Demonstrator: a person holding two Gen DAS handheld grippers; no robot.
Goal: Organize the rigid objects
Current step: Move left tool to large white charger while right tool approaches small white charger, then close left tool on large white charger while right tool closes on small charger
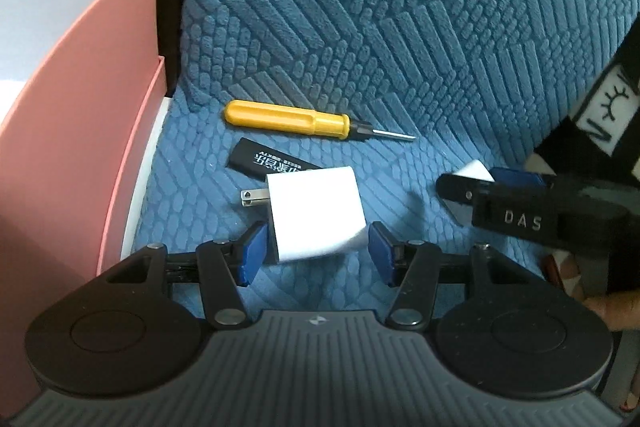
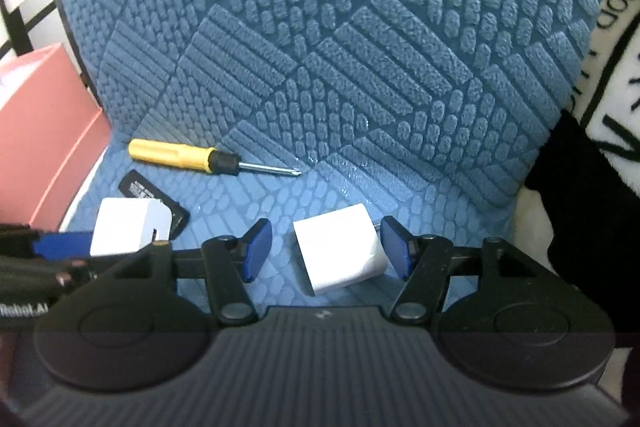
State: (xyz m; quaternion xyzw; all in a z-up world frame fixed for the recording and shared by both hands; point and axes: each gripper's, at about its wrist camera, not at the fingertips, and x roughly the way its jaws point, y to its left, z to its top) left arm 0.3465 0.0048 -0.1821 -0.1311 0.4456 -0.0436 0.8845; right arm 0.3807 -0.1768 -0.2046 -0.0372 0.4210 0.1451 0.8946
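The cushion [image 2: 360, 47] filling most of both frames is blue, embossed with blocks of ribs and pebbles. Left of centre, the screwdriver [image 1: 288, 119] has a yellow handle and black collar. The card [image 1: 264, 161] below it is black with white lettering. Both chargers [image 1: 316, 213] [image 2: 340, 253] are white. The box [image 1: 72, 131] at left is pink. Gripper pads [image 2: 256, 247] are blue.

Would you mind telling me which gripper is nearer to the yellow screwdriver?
Left. The left gripper straddles a white charger just in front of the screwdriver; the right gripper sits farther to its right.
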